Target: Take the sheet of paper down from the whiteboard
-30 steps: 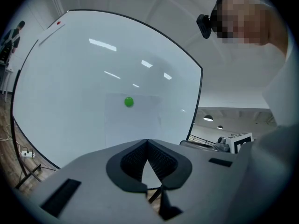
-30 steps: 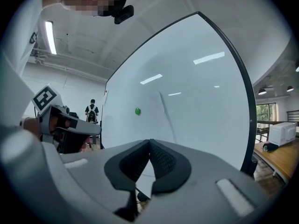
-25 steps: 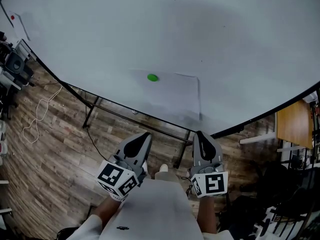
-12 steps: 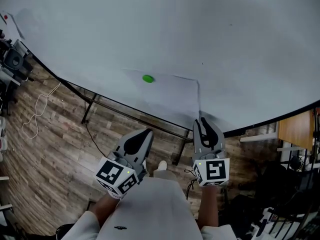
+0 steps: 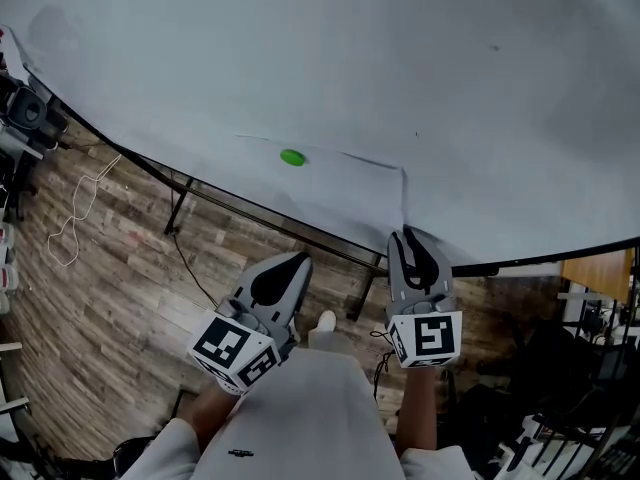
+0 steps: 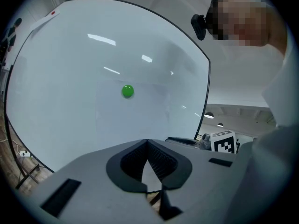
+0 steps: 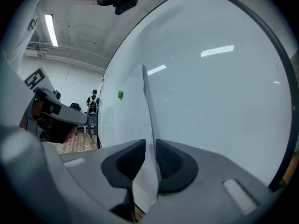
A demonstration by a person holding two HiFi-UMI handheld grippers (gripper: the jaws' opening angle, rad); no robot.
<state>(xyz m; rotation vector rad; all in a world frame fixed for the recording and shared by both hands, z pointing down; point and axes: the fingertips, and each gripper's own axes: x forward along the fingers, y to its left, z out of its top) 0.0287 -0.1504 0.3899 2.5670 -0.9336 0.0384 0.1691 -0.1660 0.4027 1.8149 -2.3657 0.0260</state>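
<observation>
Paper (image 5: 340, 193): on the whiteboard (image 5: 400, 58), pinned by a green magnet (image 5: 292, 157).
Right gripper (image 5: 408, 236): jaws narrowly apart round the paper's lower corner; we see no pinch yet.
Left gripper (image 5: 298, 258): jaws together, empty, below the whiteboard.
Left to do: we judge everything, pinch and pull free.

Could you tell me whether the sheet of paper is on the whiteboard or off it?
On: the green magnet pins the sheet to the whiteboard; one edge lifts off between the jaws of the right gripper.
</observation>
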